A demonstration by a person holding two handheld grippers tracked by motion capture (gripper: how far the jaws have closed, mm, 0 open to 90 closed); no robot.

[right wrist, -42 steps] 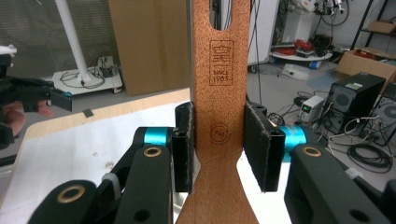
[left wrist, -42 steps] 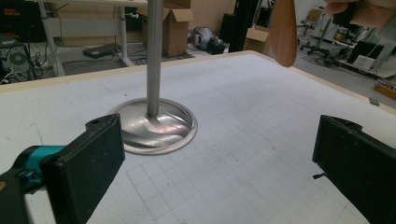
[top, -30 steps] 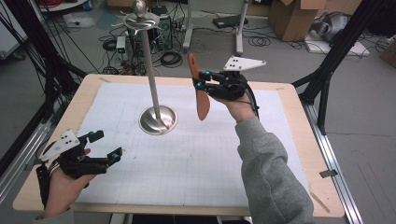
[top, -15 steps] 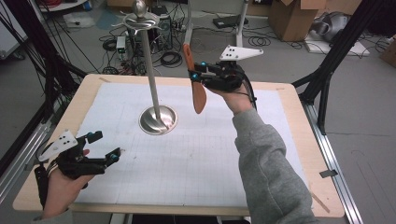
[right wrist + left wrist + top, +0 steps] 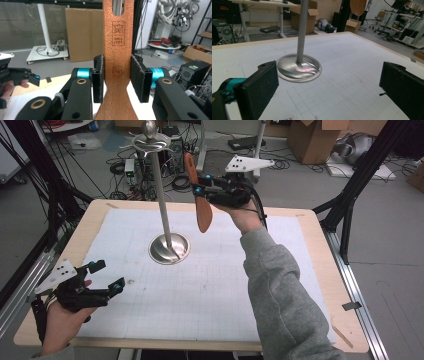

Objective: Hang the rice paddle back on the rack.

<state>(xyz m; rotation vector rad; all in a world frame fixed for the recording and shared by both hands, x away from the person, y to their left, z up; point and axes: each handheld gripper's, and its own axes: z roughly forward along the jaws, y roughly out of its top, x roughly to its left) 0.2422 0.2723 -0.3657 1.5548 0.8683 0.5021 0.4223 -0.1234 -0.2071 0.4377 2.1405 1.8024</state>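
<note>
Table [image 5: 300, 270] mid bare | R gripper [image 5: 199, 184] clamps spatula [image 5: 202, 210] nr stand [image 5: 170, 247]

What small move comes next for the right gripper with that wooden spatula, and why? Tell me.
Probably lift the wooden spatula a little higher and toward the top of the metal stand. The right gripper has its jaws shut on the handle, whose slot at the end sits below the stand's hooks, left of it. The left gripper rests open near the table edge.
</note>
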